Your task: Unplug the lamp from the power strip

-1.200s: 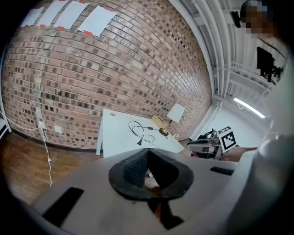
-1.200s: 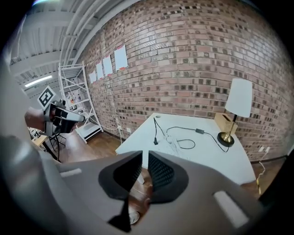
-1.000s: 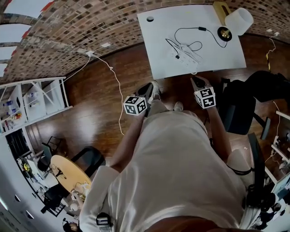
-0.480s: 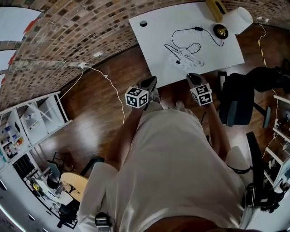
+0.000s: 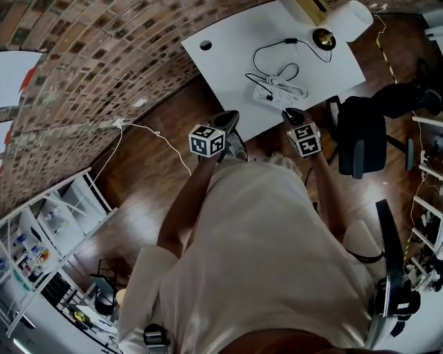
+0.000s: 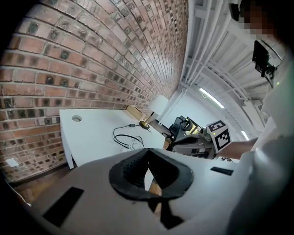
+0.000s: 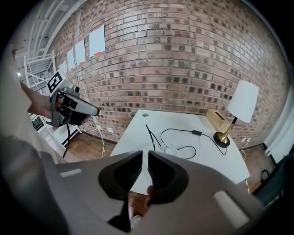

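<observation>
The white power strip [image 5: 280, 97] lies on the white table [image 5: 221, 66] among coils of black and white cord; it also shows as the power strip [image 7: 169, 148]. A black cord runs to the lamp [image 5: 322, 38] at the table's far right, the same brass‑footed, white‑shaded lamp [image 7: 242, 102]. My left gripper [image 5: 228, 119] hangs before the table's near edge, and in its own view the left gripper [image 6: 148, 152] has its tips touching, empty. My right gripper [image 5: 292, 113] is at the same edge just short of the strip; the right gripper [image 7: 148, 156] shows a narrow slit with nothing in it.
A black office chair [image 5: 363, 135] stands right of the table. A brick wall [image 5: 104, 62] runs along the left, with a white cord [image 5: 149, 135] trailing over the wooden floor. White shelves [image 5: 55, 221] stand at the lower left. A wooden box [image 5: 311, 8] sits by the lamp.
Both grippers have moved toward the table's near edge, the left one further. The table and power strip now lie closer to them. Both grippers' jaws look unchanged.
</observation>
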`<action>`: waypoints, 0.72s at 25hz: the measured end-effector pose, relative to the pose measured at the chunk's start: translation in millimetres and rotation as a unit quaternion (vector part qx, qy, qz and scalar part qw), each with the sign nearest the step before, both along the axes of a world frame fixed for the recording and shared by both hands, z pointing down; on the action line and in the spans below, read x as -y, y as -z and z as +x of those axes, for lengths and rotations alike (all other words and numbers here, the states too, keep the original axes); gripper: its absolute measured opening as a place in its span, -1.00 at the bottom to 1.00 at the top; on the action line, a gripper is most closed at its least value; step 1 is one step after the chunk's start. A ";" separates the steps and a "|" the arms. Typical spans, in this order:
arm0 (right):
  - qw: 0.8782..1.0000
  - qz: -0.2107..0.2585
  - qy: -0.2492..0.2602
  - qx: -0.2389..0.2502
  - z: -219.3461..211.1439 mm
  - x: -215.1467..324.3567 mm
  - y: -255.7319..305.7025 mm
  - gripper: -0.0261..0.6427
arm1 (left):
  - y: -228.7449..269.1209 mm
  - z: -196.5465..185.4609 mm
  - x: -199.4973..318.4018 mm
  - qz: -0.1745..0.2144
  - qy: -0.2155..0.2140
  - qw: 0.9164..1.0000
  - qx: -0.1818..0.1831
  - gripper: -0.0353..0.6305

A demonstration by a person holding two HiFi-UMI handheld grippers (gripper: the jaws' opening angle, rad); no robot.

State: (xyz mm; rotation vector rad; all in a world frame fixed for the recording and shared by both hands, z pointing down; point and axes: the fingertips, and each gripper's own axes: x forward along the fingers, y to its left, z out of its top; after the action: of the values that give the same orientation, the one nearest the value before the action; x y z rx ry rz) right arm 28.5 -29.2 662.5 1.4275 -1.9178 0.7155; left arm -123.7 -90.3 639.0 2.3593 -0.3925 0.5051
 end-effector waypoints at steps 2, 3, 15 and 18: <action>1.000 0.001 -0.014 -0.003 -0.5 3.8 -1.3 -0.81 | -0.8 3.9 4.0 0.001 -0.019 1.000 -0.003 -0.88; 1.000 0.002 -0.021 -0.002 -0.7 6.2 -1.2 -0.81 | -1.0 5.4 5.7 0.002 -0.029 1.000 -0.003 -0.88; 1.000 -0.010 -0.005 -0.014 -6.3 18.3 -4.3 -0.81 | 4.0 11.3 22.5 0.000 -0.046 0.999 -0.007 -0.88; 1.000 -0.020 0.008 -0.022 0.9 23.4 -8.3 -0.81 | -4.2 17.2 14.7 -0.012 -0.049 0.999 0.000 -0.88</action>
State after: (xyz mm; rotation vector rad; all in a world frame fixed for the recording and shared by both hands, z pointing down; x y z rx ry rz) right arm 29.3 -52.6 670.8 1.3897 -1.8696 0.7055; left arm -106.5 -105.0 643.2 2.3644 -0.2697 0.5535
